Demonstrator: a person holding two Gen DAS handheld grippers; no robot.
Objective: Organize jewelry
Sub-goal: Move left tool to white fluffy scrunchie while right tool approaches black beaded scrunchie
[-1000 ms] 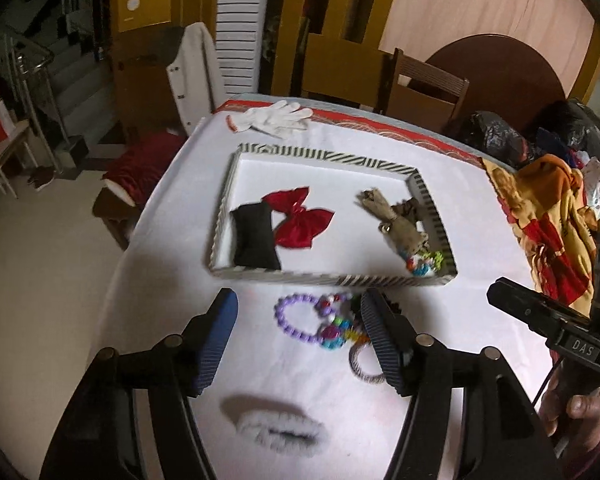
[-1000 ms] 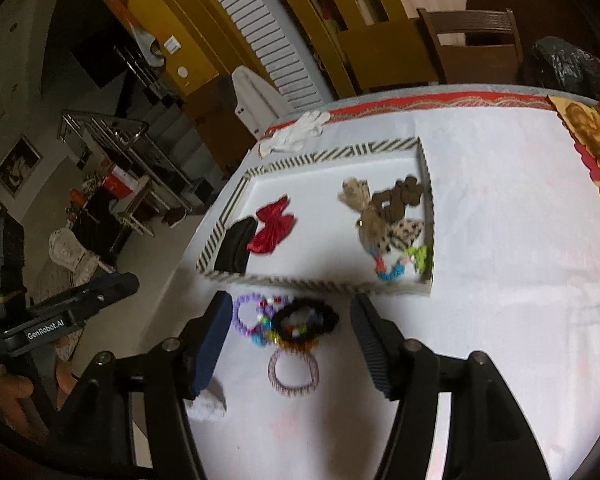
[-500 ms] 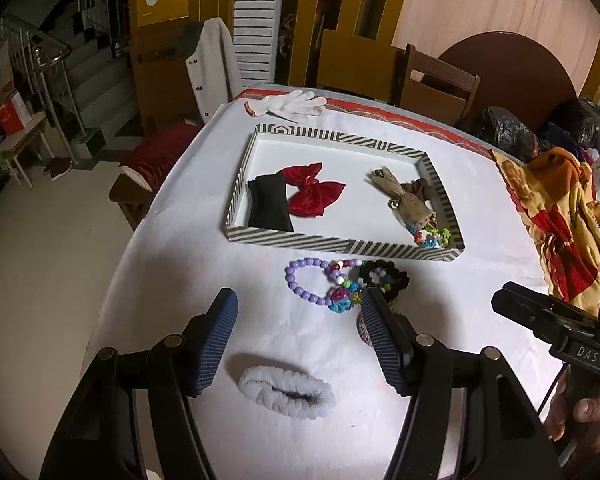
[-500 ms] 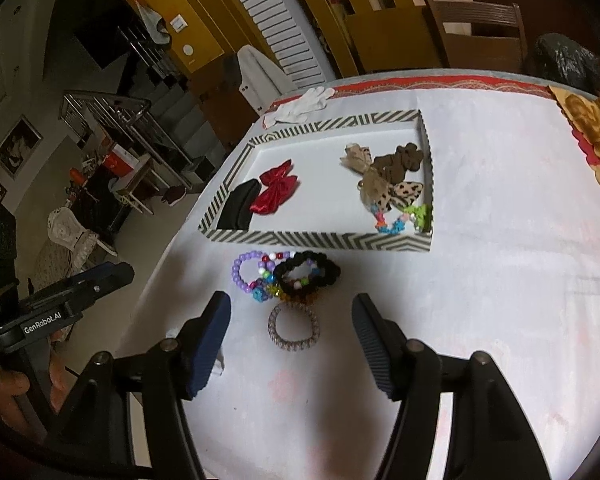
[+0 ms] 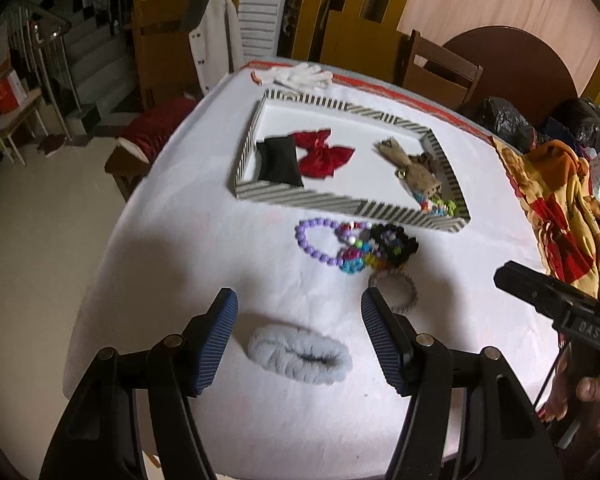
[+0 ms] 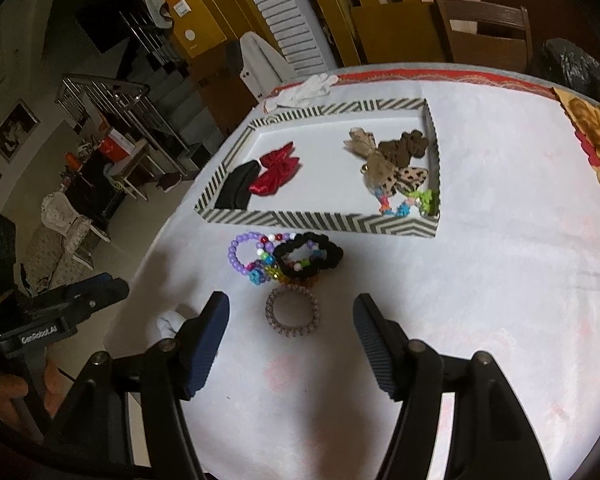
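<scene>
Up close, the left gripper (image 5: 299, 310) hangs over the white-clothed surface (image 5: 180, 248) with its jaws spread wide and nothing between the pads; a fluffy pale-blue scrunchie (image 5: 300, 354) lies on the cloth just below the gap. The right gripper (image 6: 291, 312) is likewise open and empty, its jaws set a little narrower, and a beige coiled hair tie (image 6: 292, 311) sits on the cloth in line with the gap, untouched.

Just beyond that coil lies a small heap of loose pieces: a purple bead bracelet (image 6: 240, 254), a black scrunchie (image 6: 308, 258) overlapping it, and some multicoloured beads (image 6: 266, 270) tangled underneath. How many strands the coloured beads make up cannot be told. The heap rests outside the striped tray (image 6: 320, 222), just beside its near wall.

Inside the tray, at the left end, a black pouch-like piece (image 5: 279, 158) lies touching a red satin bow (image 5: 322, 154). At the right end sit a brown furry bow (image 6: 374, 160), a dark brown one (image 6: 406, 146), a leopard-print one (image 6: 410, 176) and some bright plastic bits (image 6: 410, 202) in the near corner.

A white glove (image 5: 300, 75) lies on the cloth beyond the tray's far wall. An orange and red cloth (image 5: 552, 196) is bunched at the right edge of the surface.
</scene>
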